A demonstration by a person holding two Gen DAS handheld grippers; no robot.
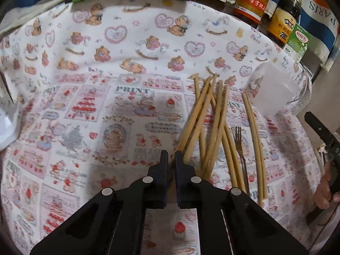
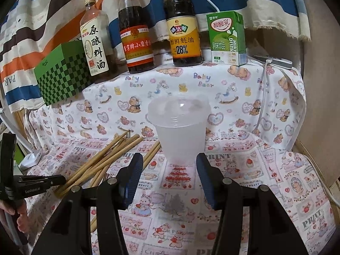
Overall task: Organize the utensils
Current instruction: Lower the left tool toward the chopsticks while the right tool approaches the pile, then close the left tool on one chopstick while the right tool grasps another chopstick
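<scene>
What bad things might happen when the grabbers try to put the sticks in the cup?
The plastic cup looks light and stands free between the open right gripper fingers, so a nudge might tip it. The chopsticks lie crossed in a pile, so the left gripper, nearly shut at one end, may drag others along. The fork lies among them and could get knocked.

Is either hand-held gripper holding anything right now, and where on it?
Left hand-held gripper looks closed on the near end of a chopstick. Right hand-held gripper is open and empty, short of the plastic cup.
</scene>
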